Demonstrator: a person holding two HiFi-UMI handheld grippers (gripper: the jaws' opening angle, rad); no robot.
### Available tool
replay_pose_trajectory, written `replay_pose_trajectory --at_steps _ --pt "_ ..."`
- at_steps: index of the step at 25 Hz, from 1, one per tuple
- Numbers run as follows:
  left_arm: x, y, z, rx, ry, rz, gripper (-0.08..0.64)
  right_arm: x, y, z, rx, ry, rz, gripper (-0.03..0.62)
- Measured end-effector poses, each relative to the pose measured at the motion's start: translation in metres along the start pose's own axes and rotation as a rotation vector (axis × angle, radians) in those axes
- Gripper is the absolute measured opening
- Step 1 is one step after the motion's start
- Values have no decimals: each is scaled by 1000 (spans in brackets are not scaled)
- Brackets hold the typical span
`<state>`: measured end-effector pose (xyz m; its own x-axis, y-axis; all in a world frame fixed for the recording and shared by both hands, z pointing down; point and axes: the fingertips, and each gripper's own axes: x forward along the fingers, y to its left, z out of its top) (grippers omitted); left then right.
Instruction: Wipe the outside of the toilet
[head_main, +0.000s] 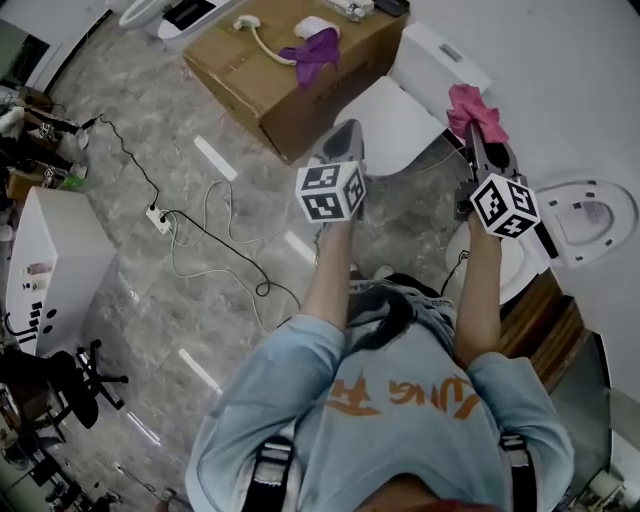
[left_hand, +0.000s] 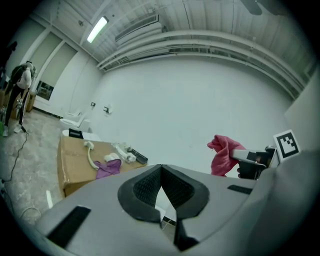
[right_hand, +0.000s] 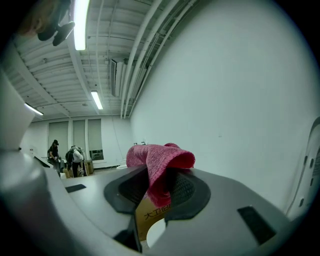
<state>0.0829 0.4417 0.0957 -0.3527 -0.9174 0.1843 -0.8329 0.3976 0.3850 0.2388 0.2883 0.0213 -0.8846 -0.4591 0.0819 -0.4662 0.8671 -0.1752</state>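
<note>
In the head view, the right gripper is clamped on a pink cloth, which bunches out past its tips. The cloth is at the right edge of the white toilet, between the closed lid and the tank. From this steep angle it seems to hang clear of the porcelain, though that is hard to judge. The left gripper sits over the lid's left edge, near a cardboard box.

In the left gripper view, the left gripper's jaws meet at the tips with nothing between them. The pink cloth shows off to the right against the wall.

In the right gripper view, the right gripper's pads pinch the cloth, which folds over them.
</note>
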Motion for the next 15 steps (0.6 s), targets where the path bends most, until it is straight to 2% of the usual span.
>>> replay_pose_trajectory --at_steps 3,7,12,15 --pt "1 6 15 0 -33 -1 25 6 13 11 -24 -31 31 120" --pt "4 4 19 15 -37 -18 25 7 11 14 -28 -38 29 119" --pt "11 4 49 73 -76 -28 25 25 5 34 -12 -88 29 119" --pt "27 11 60 93 -77 -16 25 46 1 31 3 -90 40 118"
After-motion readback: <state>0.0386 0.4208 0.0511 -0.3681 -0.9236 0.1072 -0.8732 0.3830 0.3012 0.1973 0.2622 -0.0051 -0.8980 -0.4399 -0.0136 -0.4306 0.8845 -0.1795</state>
